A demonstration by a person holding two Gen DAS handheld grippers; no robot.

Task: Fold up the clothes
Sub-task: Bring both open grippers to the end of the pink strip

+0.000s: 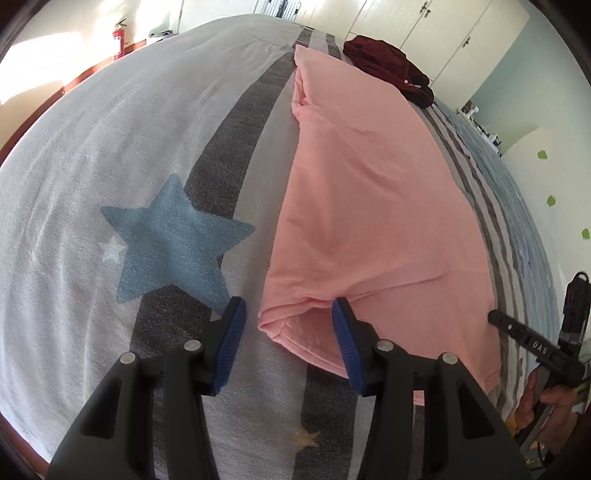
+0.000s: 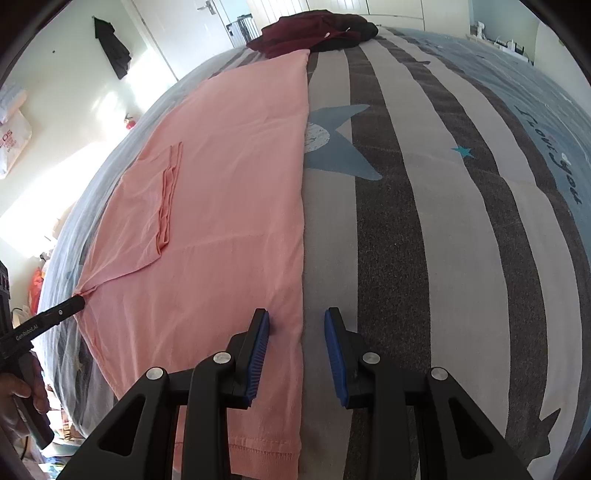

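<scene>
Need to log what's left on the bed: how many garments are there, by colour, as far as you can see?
Pink: 1, the pink shirt laid flat and partly folded on the striped bedspread.
Dark red: 1 heap, the maroon pile at the far end; how many pieces are in it I cannot tell.
Total: 2 visible clothing items, counting the heap as one.

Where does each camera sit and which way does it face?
Left wrist: on the left gripper, facing down along the pink folded shirt; the right gripper and a hand show.
Right wrist: on the right gripper, over the shirt's straight edge; the left gripper shows.
Shared: shirt, striped star-print bedcover, dark red clothes pile.
</scene>
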